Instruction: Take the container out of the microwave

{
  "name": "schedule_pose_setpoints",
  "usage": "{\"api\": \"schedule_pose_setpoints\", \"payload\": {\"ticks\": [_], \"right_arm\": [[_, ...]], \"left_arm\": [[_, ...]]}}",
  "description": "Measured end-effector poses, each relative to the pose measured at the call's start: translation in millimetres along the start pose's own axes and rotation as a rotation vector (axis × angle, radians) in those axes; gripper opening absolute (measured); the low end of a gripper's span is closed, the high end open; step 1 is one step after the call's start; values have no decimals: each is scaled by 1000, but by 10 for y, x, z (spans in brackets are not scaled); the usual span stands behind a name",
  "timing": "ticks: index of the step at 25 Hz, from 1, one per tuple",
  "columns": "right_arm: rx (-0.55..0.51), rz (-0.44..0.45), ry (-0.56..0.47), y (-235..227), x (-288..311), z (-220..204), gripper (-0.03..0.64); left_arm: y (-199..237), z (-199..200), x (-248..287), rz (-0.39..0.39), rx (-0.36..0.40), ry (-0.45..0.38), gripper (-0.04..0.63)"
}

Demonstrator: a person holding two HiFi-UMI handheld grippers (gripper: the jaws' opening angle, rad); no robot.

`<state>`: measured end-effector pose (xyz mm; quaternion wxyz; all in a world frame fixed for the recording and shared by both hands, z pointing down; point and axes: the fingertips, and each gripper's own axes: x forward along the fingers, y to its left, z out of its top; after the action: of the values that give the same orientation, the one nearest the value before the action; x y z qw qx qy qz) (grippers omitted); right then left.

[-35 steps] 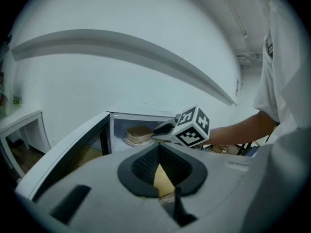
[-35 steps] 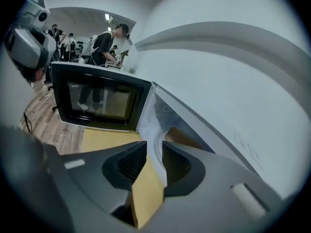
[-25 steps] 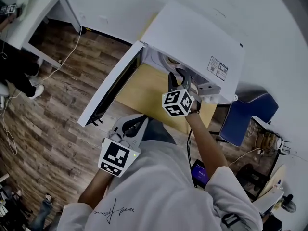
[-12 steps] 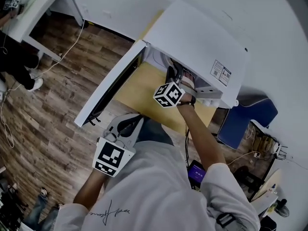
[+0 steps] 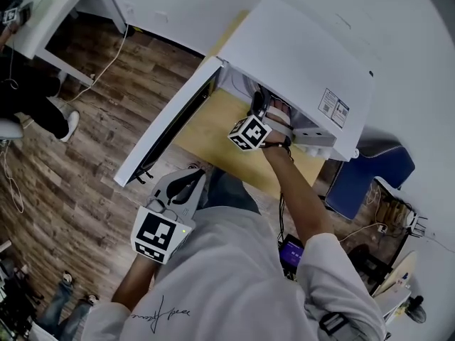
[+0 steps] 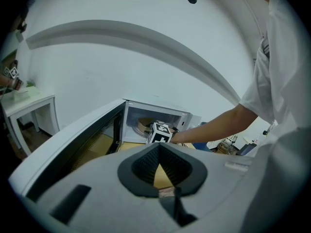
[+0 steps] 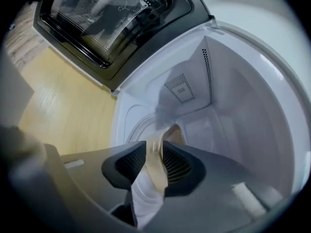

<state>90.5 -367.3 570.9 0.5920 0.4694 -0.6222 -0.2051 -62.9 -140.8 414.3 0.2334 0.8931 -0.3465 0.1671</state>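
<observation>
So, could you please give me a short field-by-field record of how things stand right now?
Microwave: white, standing on a yellow table
Door: swung wide open
Container: tan rim, inside the cavity
Right gripper: reaching into the cavity, shut on the rim of the container
Left gripper: outside the microwave, close to the person's body, shut, nothing between its jaws
Task status: container gripped but not yet out
</observation>
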Motion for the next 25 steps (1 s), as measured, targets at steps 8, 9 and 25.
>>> {"api": "schedule_pose_setpoints", "payload": {"ticks": [8,9,25], "right_arm": [[-8,-43,33,-25,44,15,82],[-1,-35,34,-21,31,1,76],[53,22,10,-29,-234,62,58]], "left_arm": [[158,-71,-73,24,-17,10,-6],[163,-78,-73,22,-18,13,-6],[77,-41,-184,18,91,10,-6]]}}
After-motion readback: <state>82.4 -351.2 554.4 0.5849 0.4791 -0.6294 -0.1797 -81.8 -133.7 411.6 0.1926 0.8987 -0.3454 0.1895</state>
